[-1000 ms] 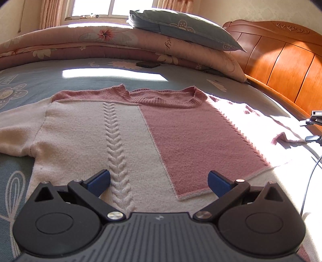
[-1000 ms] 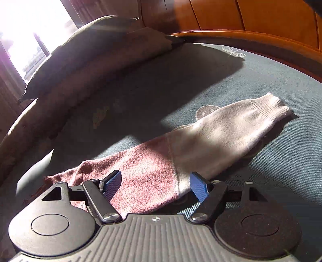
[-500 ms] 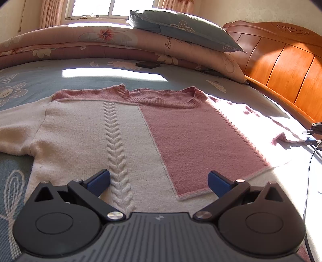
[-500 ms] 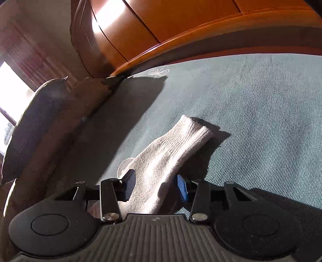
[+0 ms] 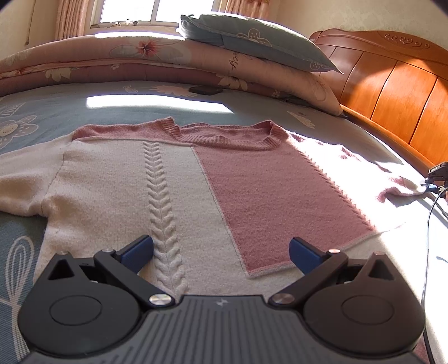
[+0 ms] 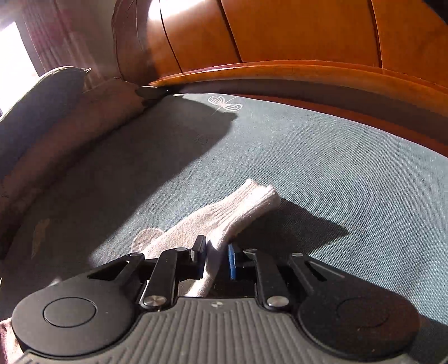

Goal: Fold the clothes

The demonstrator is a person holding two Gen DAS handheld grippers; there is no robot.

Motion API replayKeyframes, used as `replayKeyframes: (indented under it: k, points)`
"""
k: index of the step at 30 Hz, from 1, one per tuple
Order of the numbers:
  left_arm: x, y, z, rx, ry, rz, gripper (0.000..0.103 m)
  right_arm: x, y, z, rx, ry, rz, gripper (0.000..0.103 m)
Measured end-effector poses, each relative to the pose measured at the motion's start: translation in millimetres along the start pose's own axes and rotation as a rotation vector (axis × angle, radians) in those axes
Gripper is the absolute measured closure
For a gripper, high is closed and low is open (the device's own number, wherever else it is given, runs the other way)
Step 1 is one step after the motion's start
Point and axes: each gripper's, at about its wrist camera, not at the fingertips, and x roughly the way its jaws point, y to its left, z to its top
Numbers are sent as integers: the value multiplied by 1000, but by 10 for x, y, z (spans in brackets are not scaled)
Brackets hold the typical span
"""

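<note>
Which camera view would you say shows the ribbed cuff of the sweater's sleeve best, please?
The right wrist view: the ribbed cuff lies close ahead on the bedsheet, just beyond the right gripper, whose jaws pinch the sleeve. In the left wrist view the sleeve end is only a small, sunlit patch at the far right edge.

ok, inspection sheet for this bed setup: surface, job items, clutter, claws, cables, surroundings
Surface: blue flower-print bed sheet, sunlit patches.
Job's things: pink and cream sweater spread flat, front up; its right sleeve stretched out sideways.
Clutter: small dark flat object on the sheet near the bedding; cannot tell what.
Grippers: left claw open above the sweater's hem, holding nothing; right claw shut on the sleeve near its cuff.
Cables: black cable along the right edge.
Surroundings: folded floral quilt, blue pillow on top, wooden headboard, window.
</note>
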Motion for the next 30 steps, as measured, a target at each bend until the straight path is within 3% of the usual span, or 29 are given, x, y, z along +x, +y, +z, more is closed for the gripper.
replayKeyframes:
  k: [4,12,15,19,22,26,30]
  points:
    - [1,-7,1,3,1,3,1,-242,212,-121,-30,36,30,76]
    - [5,-12,2,5,3,6,1,-670,1177,-662,-272,244,435,73]
    - [2,-12,1,5,3,6,1,-765,1562,-941,-391,329,508,73]
    - [-1,-10,3,6,4,7,1,-815,1956,-1320,-521,379,516,73]
    - [-2,-8,2,6,3,6,1,-676,2095,-1487,-557,380,461,73]
    - [-1,-11,1,6,4,6,1,-502,2117,-1573,-605,302,402,74]
    - [4,-17,2,10,5,9,1,-611,2107,-1546,-569,274,386,72]
